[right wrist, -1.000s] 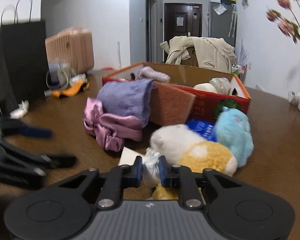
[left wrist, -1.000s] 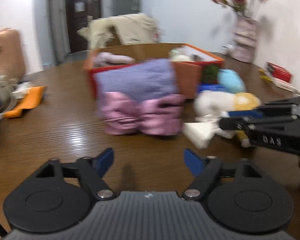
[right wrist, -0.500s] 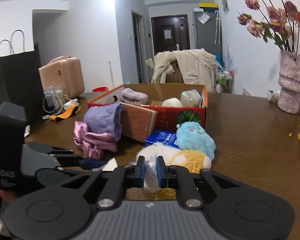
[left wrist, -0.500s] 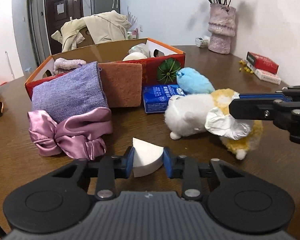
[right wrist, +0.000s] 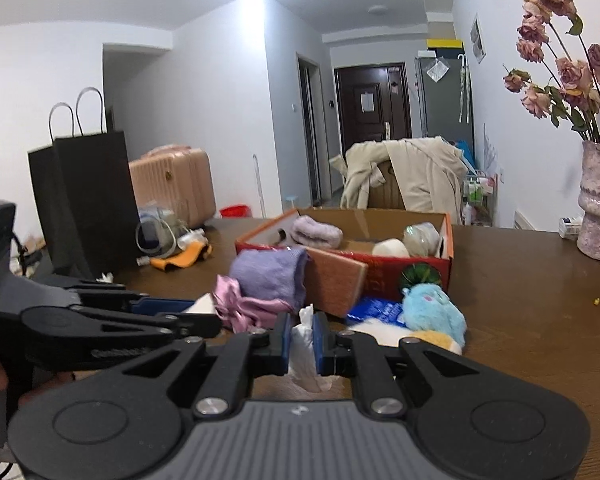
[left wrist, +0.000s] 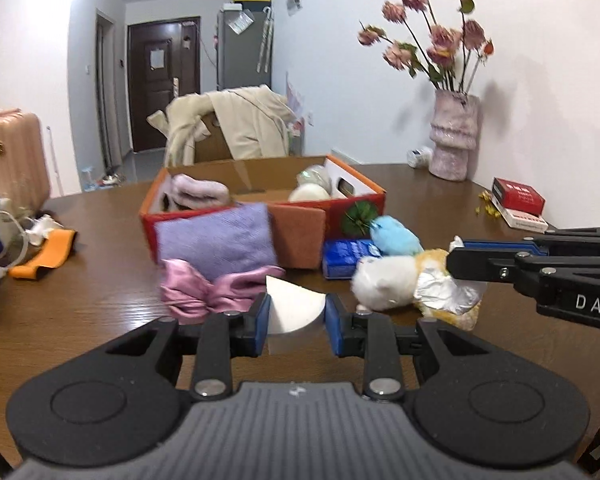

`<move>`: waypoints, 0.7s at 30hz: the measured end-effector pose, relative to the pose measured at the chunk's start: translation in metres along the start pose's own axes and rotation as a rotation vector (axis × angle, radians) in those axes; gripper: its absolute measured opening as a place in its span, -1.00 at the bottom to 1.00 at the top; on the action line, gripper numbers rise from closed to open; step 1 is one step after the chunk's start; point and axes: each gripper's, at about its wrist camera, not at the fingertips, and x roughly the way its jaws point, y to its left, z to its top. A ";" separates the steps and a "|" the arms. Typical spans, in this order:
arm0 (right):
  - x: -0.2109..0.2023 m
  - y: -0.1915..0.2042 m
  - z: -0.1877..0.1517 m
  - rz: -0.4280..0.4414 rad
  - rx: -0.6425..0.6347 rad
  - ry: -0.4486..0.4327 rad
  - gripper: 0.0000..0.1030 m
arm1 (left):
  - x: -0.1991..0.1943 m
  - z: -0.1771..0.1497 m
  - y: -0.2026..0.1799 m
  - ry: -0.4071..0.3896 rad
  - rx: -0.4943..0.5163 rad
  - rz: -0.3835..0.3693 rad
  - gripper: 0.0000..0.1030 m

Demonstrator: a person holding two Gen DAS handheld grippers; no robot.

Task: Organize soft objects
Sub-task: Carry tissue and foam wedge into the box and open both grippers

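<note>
Between the blue pads of the left gripper (left wrist: 295,316) a white sponge wedge (left wrist: 290,307) is now pinched and lifted off the table (left wrist: 100,304) (a second ago it lay there); the right gripper (right wrist: 302,338) is clamped on crumpled plastic (right wrist: 305,350). Both can likely be carried to the box (left wrist: 352,186).

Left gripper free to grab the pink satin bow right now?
Probably not: the left gripper is already shut on the white sponge wedge. The pink satin bow lies unobstructed just ahead on the table.

Brown wooden table (left wrist: 100,320): red box (left wrist: 356,196), pink satin cloth (left wrist: 204,292), plush toys (left wrist: 388,280), vase (left wrist: 454,136), orange band (left wrist: 44,252).
</note>
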 end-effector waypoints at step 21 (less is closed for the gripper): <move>0.134 -0.036 0.126 -0.023 -0.059 0.028 -0.78 | 0.135 0.155 0.118 0.040 -0.116 -0.173 -0.43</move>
